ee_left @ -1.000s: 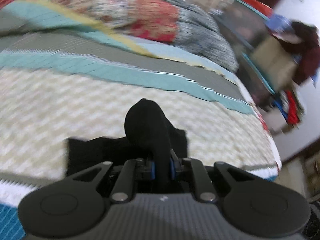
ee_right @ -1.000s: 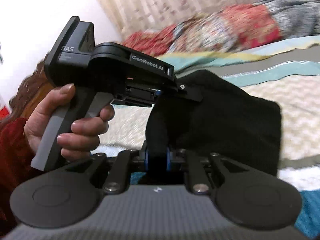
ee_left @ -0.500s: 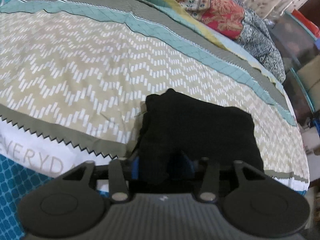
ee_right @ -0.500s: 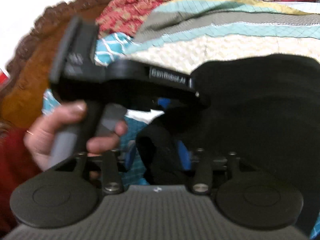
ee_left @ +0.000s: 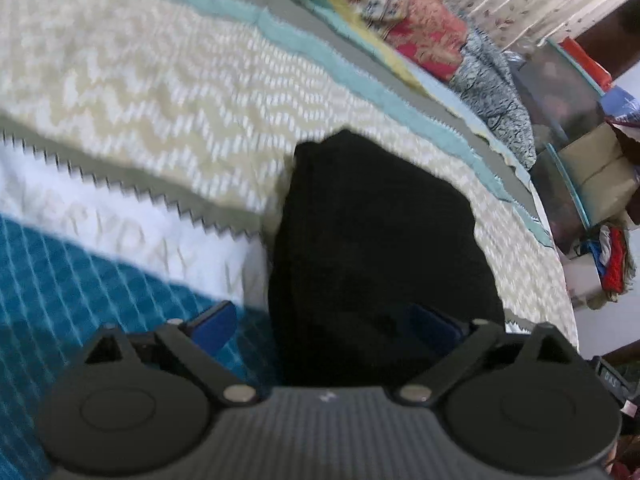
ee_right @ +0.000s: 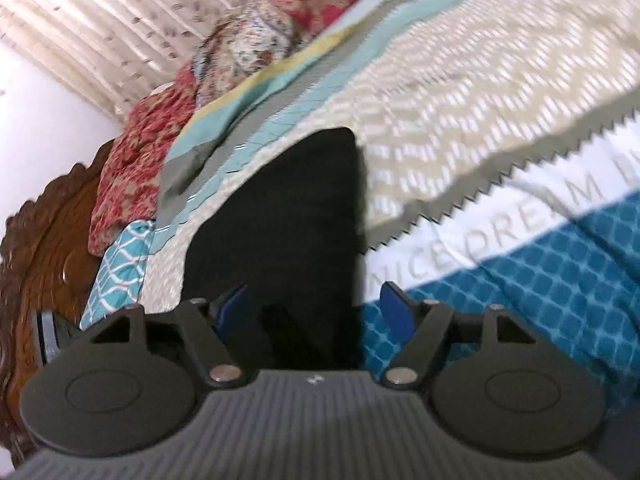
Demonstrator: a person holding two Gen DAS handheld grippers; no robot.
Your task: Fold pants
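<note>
One pants (ee_left: 376,240) bundle on the bedspread (ee_left: 140,92) — left gripper (ee_left: 324,320), right gripper (ee_right: 316,308) both spread.

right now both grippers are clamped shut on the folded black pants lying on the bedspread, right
Not quite. The folded black pants do lie on the bedspread, but both grippers are open. The left wrist view shows the left gripper with blue pads spread wide; the right wrist view shows the same for the right gripper.

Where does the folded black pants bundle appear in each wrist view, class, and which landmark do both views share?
Left wrist: black pants lie centre, reaching down between the open left gripper.
Right wrist: pants centre-left, between the open right gripper.
Shared landmark: the zigzag border on the bedspread.
</note>
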